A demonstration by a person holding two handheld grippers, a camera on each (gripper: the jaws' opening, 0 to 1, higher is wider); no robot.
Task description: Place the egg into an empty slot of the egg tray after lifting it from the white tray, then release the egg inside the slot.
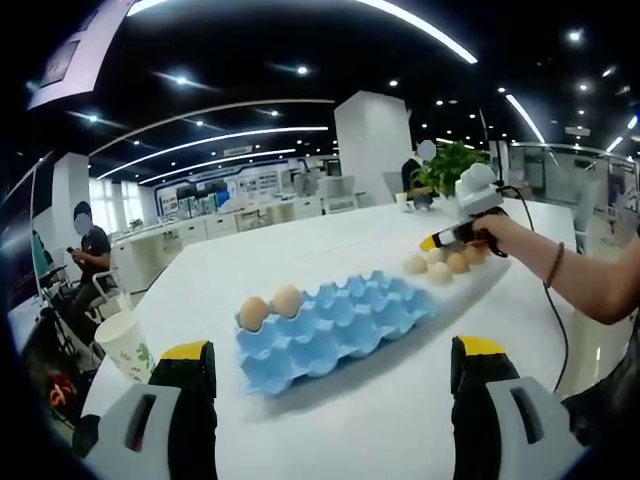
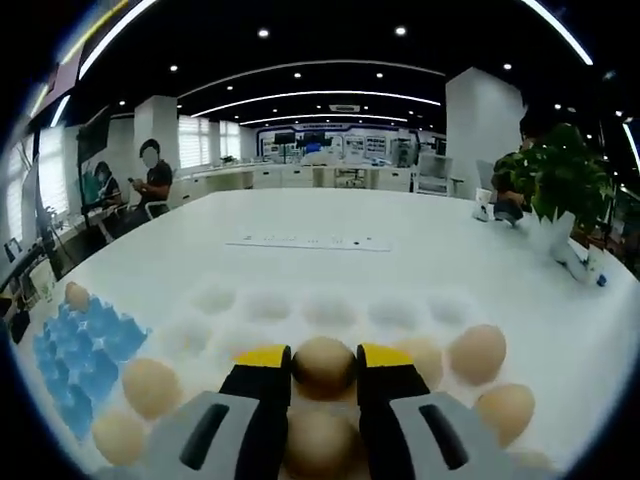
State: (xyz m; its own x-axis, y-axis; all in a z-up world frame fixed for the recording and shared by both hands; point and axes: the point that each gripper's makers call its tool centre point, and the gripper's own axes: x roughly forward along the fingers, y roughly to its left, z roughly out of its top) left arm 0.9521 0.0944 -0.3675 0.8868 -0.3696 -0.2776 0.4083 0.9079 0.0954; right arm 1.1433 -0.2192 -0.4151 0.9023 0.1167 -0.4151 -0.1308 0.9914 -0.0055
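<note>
Right gripper view: right gripper (image 2: 324, 366) jaws closed on egg (image 2: 323, 364) in white tray (image 2: 330, 312). Left gripper (image 1: 330, 370) jaws wide, empty, before blue egg tray (image 1: 335, 325).

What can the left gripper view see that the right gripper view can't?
Left gripper view: a paper cup at the table edge, the whole blue egg tray with two eggs in one corner, and a person's hand holding the right gripper over the white tray.

Right gripper view: the right gripper's jaws closed around one egg, and the white tray's empty dimples.

Both: the white table, blue tray, loose eggs and a potted plant.
</note>
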